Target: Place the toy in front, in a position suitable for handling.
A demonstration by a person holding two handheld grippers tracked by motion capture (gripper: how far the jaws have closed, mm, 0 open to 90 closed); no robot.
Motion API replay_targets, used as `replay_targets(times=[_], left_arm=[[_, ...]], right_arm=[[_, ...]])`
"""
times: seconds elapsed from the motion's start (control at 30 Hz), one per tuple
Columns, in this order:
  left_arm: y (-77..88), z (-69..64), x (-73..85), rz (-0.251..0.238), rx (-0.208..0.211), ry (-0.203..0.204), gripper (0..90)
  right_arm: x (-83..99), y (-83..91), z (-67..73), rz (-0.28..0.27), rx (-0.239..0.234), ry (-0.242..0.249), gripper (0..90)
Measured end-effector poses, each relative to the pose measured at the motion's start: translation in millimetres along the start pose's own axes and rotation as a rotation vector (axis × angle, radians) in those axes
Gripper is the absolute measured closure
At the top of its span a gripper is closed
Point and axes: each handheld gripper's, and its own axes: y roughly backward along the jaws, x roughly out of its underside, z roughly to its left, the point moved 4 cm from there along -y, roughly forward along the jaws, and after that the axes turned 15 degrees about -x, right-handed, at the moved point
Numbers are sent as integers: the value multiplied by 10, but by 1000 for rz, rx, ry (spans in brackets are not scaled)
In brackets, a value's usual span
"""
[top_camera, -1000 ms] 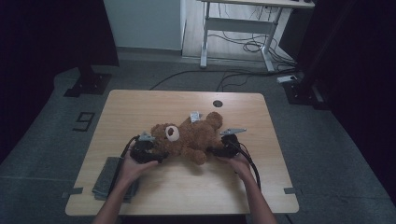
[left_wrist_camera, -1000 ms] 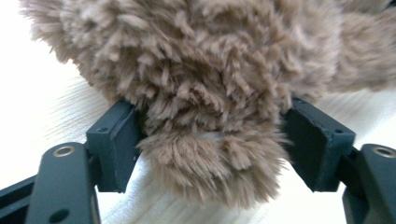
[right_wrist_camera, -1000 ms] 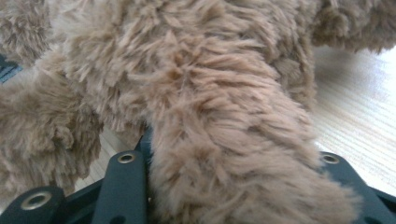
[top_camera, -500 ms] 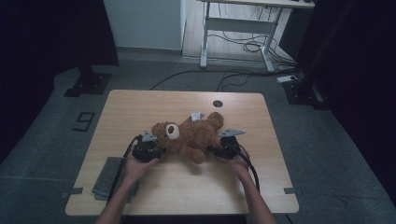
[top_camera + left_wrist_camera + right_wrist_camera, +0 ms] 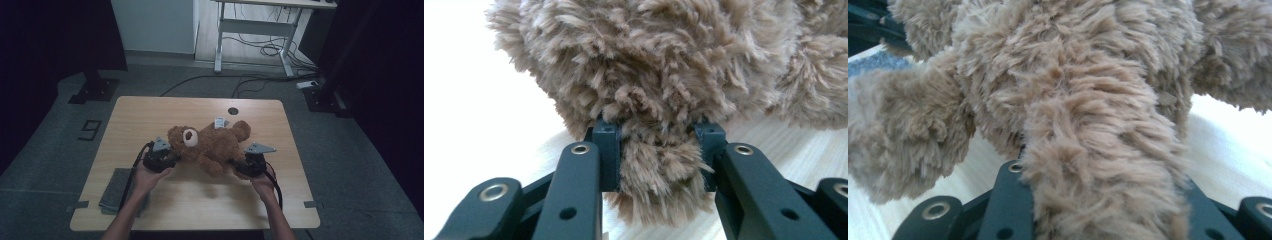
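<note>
Teddy bear (image 5: 210,145) at frame centre looks squishy and light — left gripper (image 5: 167,159) and right gripper (image 5: 239,167) both clamp furry limbs, just closed.

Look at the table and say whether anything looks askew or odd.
The brown plush teddy bear lies sprawled on its back, diagonal across the light wooden table, its sewn tag sticking out. A grey folded cloth overhangs the table's near-left edge. Nothing looks damaged or spilled.

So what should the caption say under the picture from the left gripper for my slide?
Left gripper with black jaws squeezing a tuft of the fluffy brown teddy bear above the pale wooden table.
</note>
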Motion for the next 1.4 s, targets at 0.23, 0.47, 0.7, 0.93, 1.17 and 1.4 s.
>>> replay_targets(times=[0.23, 0.47, 0.7, 0.93, 1.17, 1.4], left_arm=[[-143, -144, 149, 57, 26, -17, 641], [-188, -139, 230, 68, 33, 6, 619], [-167, -123, 253, 76, 52, 15, 530], [-68, -94, 256, 81, 27, 9, 378], [238, 78, 278, 34, -19, 60, 263], [528, 195, 441, -6, -13, 82, 238]], right_arm=[[330, 26, -8, 13, 2, -41, 684], [374, -5, -29, 18, -4, -47, 674], [413, 2, -39, 10, -9, -55, 648], [442, 13, -46, -1, -10, -65, 619], [460, 15, -52, -7, -11, -73, 591], [463, 12, -64, -8, -18, -75, 575]])
